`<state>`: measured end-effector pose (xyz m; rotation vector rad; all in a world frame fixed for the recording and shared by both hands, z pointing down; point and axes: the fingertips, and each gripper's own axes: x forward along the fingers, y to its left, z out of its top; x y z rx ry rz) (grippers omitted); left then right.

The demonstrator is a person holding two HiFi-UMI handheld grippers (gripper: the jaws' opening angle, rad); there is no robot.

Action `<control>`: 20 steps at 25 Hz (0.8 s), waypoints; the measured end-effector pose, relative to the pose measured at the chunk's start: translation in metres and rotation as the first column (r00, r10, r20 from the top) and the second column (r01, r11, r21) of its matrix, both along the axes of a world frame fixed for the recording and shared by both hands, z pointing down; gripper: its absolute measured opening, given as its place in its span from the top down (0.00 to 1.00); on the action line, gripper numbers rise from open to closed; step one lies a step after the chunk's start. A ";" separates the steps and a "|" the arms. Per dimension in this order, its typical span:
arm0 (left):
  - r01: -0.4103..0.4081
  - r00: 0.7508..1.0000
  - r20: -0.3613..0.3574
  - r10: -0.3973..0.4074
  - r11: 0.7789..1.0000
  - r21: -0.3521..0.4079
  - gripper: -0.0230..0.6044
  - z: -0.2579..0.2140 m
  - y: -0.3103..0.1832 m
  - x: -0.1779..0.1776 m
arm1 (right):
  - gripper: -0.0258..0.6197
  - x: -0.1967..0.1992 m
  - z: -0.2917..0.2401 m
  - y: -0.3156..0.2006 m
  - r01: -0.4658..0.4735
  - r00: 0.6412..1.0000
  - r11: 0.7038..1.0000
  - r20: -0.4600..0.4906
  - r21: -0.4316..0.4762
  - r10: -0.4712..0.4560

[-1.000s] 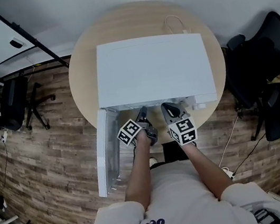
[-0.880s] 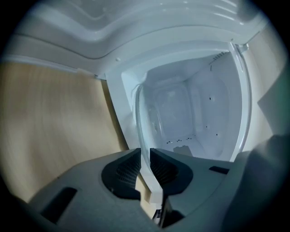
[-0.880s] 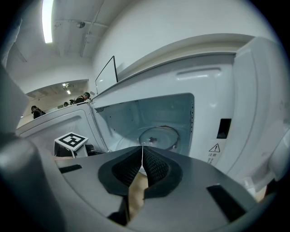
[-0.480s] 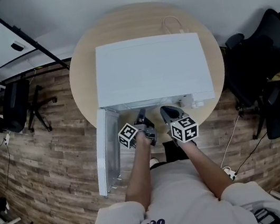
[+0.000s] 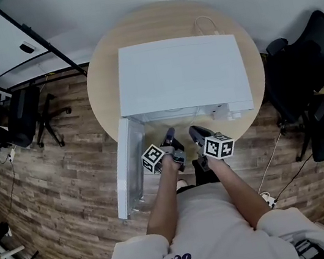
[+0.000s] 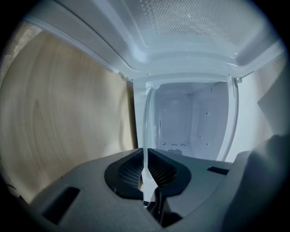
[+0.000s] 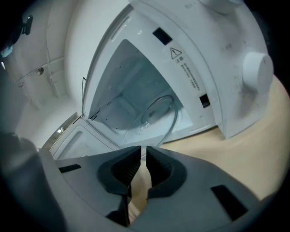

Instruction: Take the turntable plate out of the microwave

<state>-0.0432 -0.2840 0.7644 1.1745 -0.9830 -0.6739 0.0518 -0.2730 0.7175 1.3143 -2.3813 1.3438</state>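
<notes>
The white microwave (image 5: 180, 73) stands on a round wooden table (image 5: 102, 87) with its door (image 5: 128, 169) swung open at the left. In the left gripper view the clear glass turntable plate (image 6: 147, 127) shows edge-on, reaching from the cavity back into my left gripper (image 6: 145, 174), whose pads are shut on its rim. The right gripper view shows the plate (image 7: 158, 111) as a glass arc at the cavity mouth. My right gripper (image 7: 143, 163) is shut just in front of it with nothing between the pads. Both grippers (image 5: 170, 135) (image 5: 195, 132) hover at the opening.
The control panel and its round knob (image 7: 256, 68) sit right of the cavity. A cable (image 5: 205, 25) lies behind the microwave. Black office chairs stand at the right (image 5: 310, 87) and left (image 5: 29, 115) on the wooden floor. My legs are close to the table's front edge.
Both grippers have drawn back a little from the microwave's opening toward me. The right gripper has rolled and sunk lower.
</notes>
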 end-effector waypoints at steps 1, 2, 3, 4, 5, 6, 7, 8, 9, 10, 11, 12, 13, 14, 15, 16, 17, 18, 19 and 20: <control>-0.003 1.000 0.000 0.003 1.000 -0.002 0.91 0.000 0.002 -0.001 | 0.89 0.000 0.005 0.002 -0.014 1.000 1.000 0.017 -0.025 0.014; -0.006 1.000 -0.001 0.006 1.000 -0.007 0.91 -0.001 0.005 -0.001 | 0.77 -0.001 0.009 0.004 -0.028 0.999 0.998 0.037 -0.048 0.029; -0.009 1.000 -0.002 0.009 1.000 -0.012 0.91 -0.001 0.007 -0.001 | 0.68 -0.001 0.013 0.006 -0.043 0.997 0.997 0.062 -0.065 0.047; -0.011 1.000 -0.005 0.011 1.000 -0.016 0.91 0.000 0.009 -0.001 | 0.66 0.000 0.016 0.008 -0.060 0.994 0.995 0.090 -0.078 0.067; -0.011 1.000 -0.007 0.011 1.000 -0.020 0.91 0.001 0.012 -0.001 | 0.63 -0.001 0.020 0.010 -0.076 0.988 0.993 0.125 -0.088 0.086; -0.011 1.000 -0.011 0.011 1.000 -0.023 0.91 0.002 0.015 0.000 | 0.62 -0.002 0.023 0.011 -0.089 0.980 0.991 0.169 -0.096 0.104; -0.011 1.000 -0.015 0.010 1.000 -0.026 0.91 0.003 0.019 0.000 | 0.61 -0.004 0.025 0.012 -0.101 0.969 0.990 0.217 -0.103 0.121; -0.010 1.000 -0.020 0.010 1.000 -0.029 0.91 0.003 0.022 0.000 | 0.60 -0.006 0.026 0.012 -0.114 0.954 0.987 0.265 -0.109 0.140; -0.011 1.000 -0.024 0.010 0.999 -0.031 0.91 0.003 0.025 0.000 | 0.60 -0.007 0.027 0.012 -0.130 0.935 0.985 0.316 -0.117 0.161; -0.013 1.000 -0.028 0.012 0.999 -0.034 0.91 0.003 0.027 0.000 | 0.60 -0.009 0.027 0.010 -0.147 0.910 0.981 0.372 -0.127 0.185; -0.017 0.999 -0.030 0.016 0.999 -0.036 0.91 0.002 0.030 0.000 | 0.60 -0.009 0.027 0.008 -0.166 0.880 0.976 0.427 -0.139 0.210; -0.021 0.999 -0.032 0.020 0.999 -0.037 0.91 0.001 0.032 0.000 | 0.60 -0.010 0.028 0.006 -0.183 0.848 0.971 0.475 -0.151 0.233; -0.026 0.999 -0.033 0.025 0.999 -0.035 0.91 0.000 0.033 0.000 | 0.60 -0.010 0.028 0.004 -0.196 0.821 0.967 0.512 -0.161 0.252; -0.030 0.999 -0.033 0.029 0.999 -0.031 0.91 -0.001 0.034 0.000 | 0.60 -0.010 0.028 0.001 -0.205 0.802 0.965 0.536 -0.165 0.263; -0.033 0.999 -0.032 0.033 0.999 -0.027 0.91 -0.003 0.036 -0.001 | 0.60 -0.011 0.029 -0.001 -0.209 0.791 0.964 0.551 -0.166 0.267; -0.037 0.999 -0.031 0.036 0.999 -0.025 0.91 -0.005 0.037 -0.001 | 0.60 -0.012 0.029 -0.002 -0.211 0.784 0.963 0.560 -0.165 0.268; -0.039 0.999 -0.031 0.039 0.999 -0.025 0.91 -0.006 0.039 -0.002 | 0.60 -0.012 0.030 -0.004 -0.214 0.779 0.963 0.566 -0.165 0.270; -0.042 0.999 -0.032 0.041 0.999 -0.027 0.91 -0.007 0.042 -0.002 | 0.60 -0.011 0.031 -0.006 -0.224 0.773 0.960 0.569 -0.169 0.281; -0.045 0.998 -0.034 0.044 0.999 -0.028 0.91 -0.007 0.044 -0.001 | 0.60 -0.009 0.035 -0.007 -0.242 0.767 0.953 0.567 -0.179 0.301; -0.049 0.998 -0.036 0.048 0.998 -0.029 0.91 -0.007 0.047 -0.001 | 0.60 -0.005 0.040 -0.009 -0.264 0.762 0.946 0.560 -0.190 0.325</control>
